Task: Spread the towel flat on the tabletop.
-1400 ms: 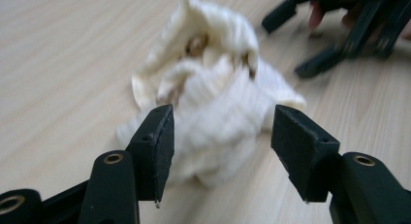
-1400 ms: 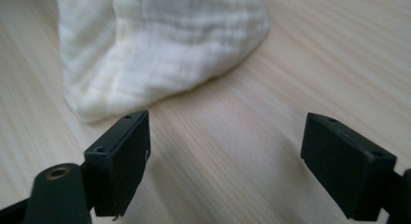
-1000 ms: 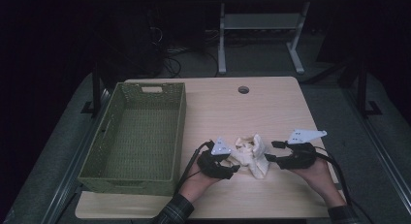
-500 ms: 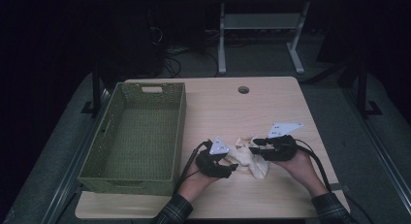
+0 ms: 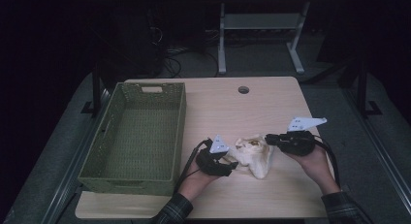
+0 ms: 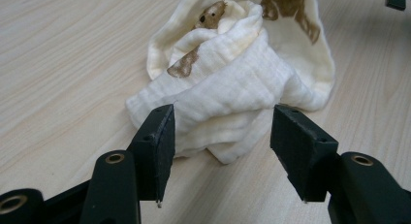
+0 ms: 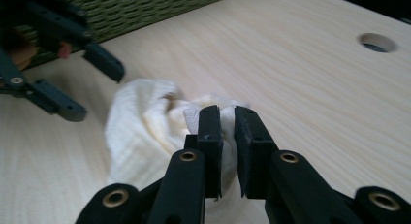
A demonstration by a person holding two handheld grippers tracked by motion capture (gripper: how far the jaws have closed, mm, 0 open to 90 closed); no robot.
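High view: my left tool sits at lower centre of the frame, my right tool just right of centre, and the crumpled cream cloth lies on the counter between them. A green woven basket fills the left half of the counter, and a round hole is set near the counter's far edge.

Left gripper view: my left tool is released, its jaws spread wide on either side of the cloth's near fold; whether either jaw touches the fabric I cannot quite tell. Brown printed patches mark the cloth in the upper centre of the frame.

Right gripper view: my right tool is clenched on a raised edge of the cloth, with white fabric pinched between the jaws at centre frame. The rest of the cloth spreads over the counter toward the left. My left tool appears in the upper left of the frame, jaws apart, with the basket behind it along the top edge.
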